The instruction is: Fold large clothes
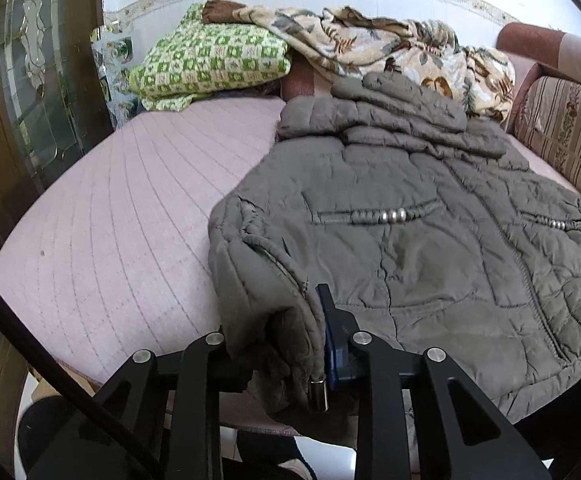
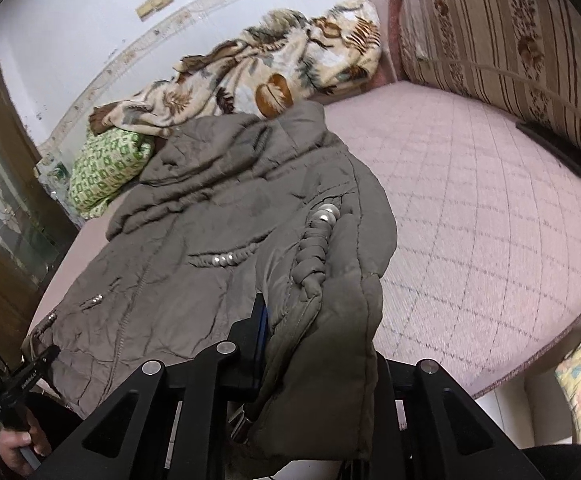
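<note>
Gripping a bunched corner of the olive quilted jacket [image 1: 390,216], the left gripper [image 1: 290,344] sits low at the near edge of the bed [image 1: 110,208], its jaws clenched on a thick wad of fabric that spills down between the black linkage arms; a small metal toggle [image 1: 317,394] hangs from the hem just beside the blue finger pad. The right gripper [image 2: 314,352] holds the opposite near corner in the same manner, jaws grasping a fold of padded cloth lifted above the pink quilted mattress and draping over its right side. Both point forward along the garment toward the wall. The jacket lies spread front-up across the bed, its hood [image 1: 386,104] toward the far end, touching a floral blanket [image 1: 410,44], with a green checked blanket [image 1: 214,60] just beside that. In the right wrist view, the person's left hand [image 2: 14,444] shows at lower left, wrapped around the other tool's handle. A striped cushion [image 2: 502,40] backs the bed's right side.
</note>
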Motion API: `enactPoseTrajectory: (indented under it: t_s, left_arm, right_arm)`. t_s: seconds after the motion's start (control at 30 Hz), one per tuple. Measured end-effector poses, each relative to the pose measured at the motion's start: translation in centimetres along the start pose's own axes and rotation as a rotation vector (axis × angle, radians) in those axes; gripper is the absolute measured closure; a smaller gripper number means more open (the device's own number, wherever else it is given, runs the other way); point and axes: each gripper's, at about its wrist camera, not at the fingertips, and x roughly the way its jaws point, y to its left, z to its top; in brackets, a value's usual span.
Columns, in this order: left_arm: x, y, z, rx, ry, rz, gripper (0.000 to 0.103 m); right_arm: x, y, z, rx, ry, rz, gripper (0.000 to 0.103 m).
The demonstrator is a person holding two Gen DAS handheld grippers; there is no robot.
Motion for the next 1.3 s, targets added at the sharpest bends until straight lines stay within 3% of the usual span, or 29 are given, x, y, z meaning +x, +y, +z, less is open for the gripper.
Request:
enactPoseTrajectory:
  t_s: [0.5,0.77,1.0,1.3]
  left_arm:
    - [-2.5,1.6,2.4,-0.011,-0.063,-0.001,0.084]
    - [-5.0,1.6,3.8,0.010,-0.159,-0.002,0.084]
    - [-5.4,2.7,6.9,-0.021,-0.180,-0.030,0.084]
    - [-6.0,2.5,13.5,-0.009,-0.300,-0.018,0.084]
  right_arm:
    - [-3.3,1.6,1.9,-0.061,-0.073,0.102,0.086]
    - [-5.2,1.8,2.8,-0.072,-0.103,0.132,0.086]
    - [-6.3,2.3,4.6,-0.070,-0.130,0.167,0.086]
    - [-6.7,2.8,9.6,-0.049,-0.188,0.215,0.086]
